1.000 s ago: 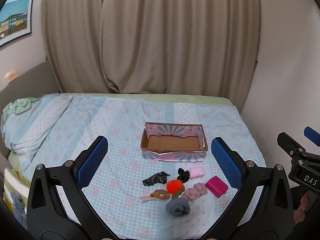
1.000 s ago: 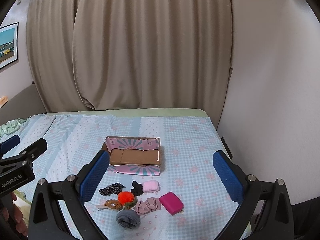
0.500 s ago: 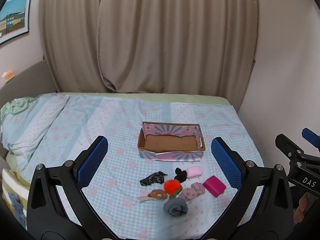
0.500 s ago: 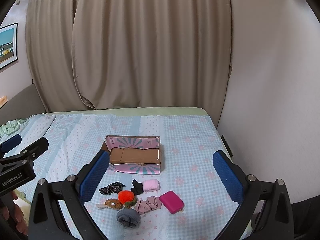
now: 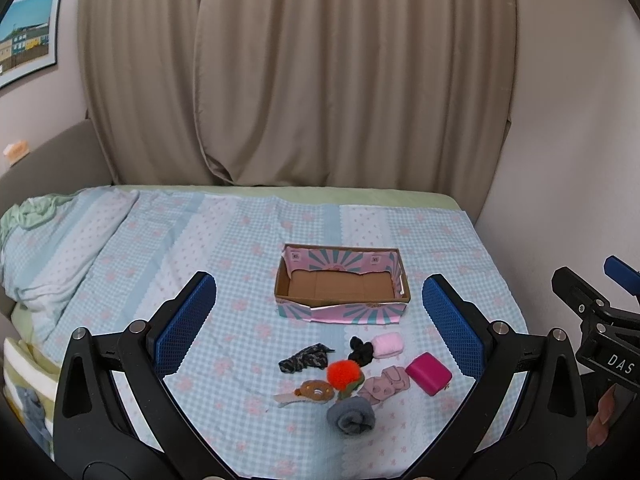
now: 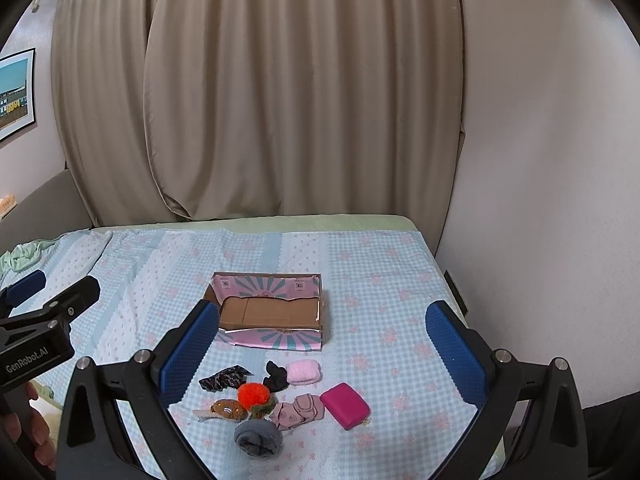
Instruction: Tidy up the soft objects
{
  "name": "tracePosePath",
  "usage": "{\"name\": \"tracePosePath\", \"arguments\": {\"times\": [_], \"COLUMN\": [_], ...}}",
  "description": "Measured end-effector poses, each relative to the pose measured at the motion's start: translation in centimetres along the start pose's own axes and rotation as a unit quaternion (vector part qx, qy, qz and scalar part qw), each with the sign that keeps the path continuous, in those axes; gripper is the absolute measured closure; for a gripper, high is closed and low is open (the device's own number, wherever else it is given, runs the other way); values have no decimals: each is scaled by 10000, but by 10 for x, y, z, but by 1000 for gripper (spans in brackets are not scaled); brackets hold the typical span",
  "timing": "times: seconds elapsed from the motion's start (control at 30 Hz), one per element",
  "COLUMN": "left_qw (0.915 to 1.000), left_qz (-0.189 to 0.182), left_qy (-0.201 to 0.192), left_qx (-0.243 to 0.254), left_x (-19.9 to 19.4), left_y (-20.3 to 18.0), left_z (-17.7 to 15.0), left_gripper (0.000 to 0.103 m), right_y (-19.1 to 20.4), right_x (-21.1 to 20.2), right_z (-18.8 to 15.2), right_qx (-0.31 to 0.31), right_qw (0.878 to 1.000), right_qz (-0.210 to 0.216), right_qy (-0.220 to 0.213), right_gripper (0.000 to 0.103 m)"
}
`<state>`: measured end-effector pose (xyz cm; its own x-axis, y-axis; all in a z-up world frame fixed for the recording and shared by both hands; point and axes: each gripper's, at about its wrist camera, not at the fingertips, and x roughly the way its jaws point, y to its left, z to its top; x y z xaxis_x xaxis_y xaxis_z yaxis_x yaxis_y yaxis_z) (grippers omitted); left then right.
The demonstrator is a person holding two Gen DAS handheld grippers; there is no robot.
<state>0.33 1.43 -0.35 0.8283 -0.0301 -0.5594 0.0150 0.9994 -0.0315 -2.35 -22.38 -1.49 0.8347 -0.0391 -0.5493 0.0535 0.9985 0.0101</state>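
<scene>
Nothing is sorted yet — the box on the bed sits empty, the soft things lie heaped just before it, and both the left claw and right claw hang spread wide, holding nothing

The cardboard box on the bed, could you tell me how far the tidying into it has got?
Nothing is done: the cardboard box is empty. Nothing is in hand; the left gripper and right gripper are open above the bed. All remains, including the grey sock roll and magenta pouch.
</scene>
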Motion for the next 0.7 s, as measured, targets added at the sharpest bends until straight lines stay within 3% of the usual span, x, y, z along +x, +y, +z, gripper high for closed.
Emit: {"name": "tracePosePath", "arguments": {"times": [0.7], "left_qw": [9999], "left_qz": [107], "left_qy": [8], "left_qx": [-54], "left_x": [4], "left_y": [2], "left_z": [11], "left_gripper": [1], "right_y": [1], "right_x": [10], "right_z": [7], "right_qx": [-68], "right_qw": [9999], "right_qz": [88], "right_qy": [1], "right_gripper": [0]}}
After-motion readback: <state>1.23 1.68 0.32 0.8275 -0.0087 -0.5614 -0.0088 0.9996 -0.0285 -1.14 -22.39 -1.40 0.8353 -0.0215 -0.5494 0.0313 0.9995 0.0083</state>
